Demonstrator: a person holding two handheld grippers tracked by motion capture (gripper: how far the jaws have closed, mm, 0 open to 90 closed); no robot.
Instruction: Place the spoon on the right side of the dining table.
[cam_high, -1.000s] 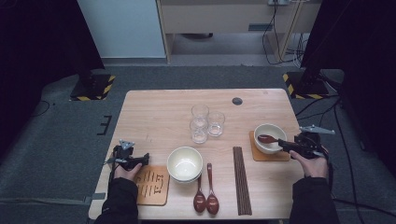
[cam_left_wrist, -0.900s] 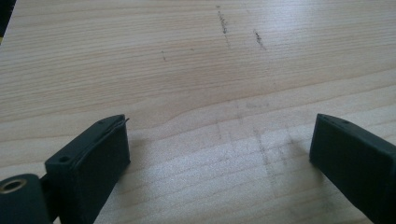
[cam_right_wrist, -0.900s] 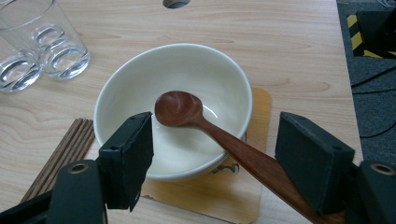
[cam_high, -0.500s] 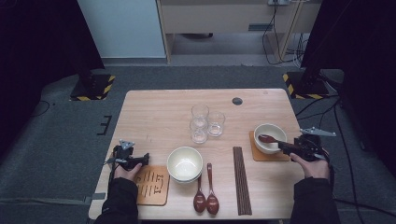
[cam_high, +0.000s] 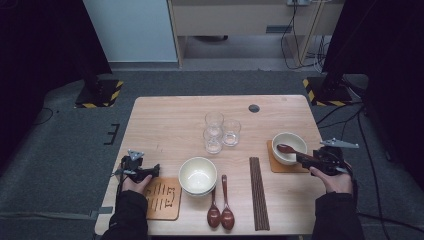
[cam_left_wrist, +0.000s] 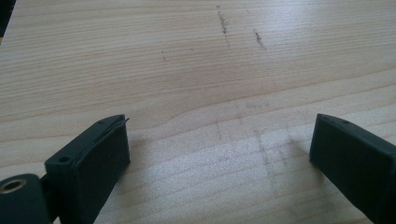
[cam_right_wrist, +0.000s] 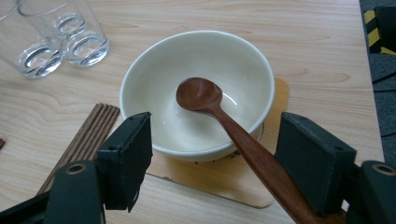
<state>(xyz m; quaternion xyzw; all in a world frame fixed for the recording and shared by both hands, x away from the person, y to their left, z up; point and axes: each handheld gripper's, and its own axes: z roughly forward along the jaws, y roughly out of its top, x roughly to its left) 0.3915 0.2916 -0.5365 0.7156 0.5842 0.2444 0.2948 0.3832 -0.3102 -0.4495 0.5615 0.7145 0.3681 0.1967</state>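
Right gripper (cam_right_wrist: 212, 158) is hovering w/ jaws spread wide, pressing on nothing; the dark brown wooden spoon (cam_right_wrist: 224, 121) is passing between them, nearer the one at right, its handle leaning on the rim of a cream ceramic bowl (cam_right_wrist: 154, 93) and its head lying inside. The bowl is sitting on a light wooden coaster (cam_right_wrist: 219, 179) near the table's right edge. Left gripper (cam_left_wrist: 219, 154) is resting low over bare pale wood table (cam_left_wrist: 187, 56), jaws also wide, nothing between. Dark wooden chopsticks (cam_right_wrist: 88, 135) are lying beside the coaster; clear drinking glasses (cam_right_wrist: 65, 37) are standing further back.
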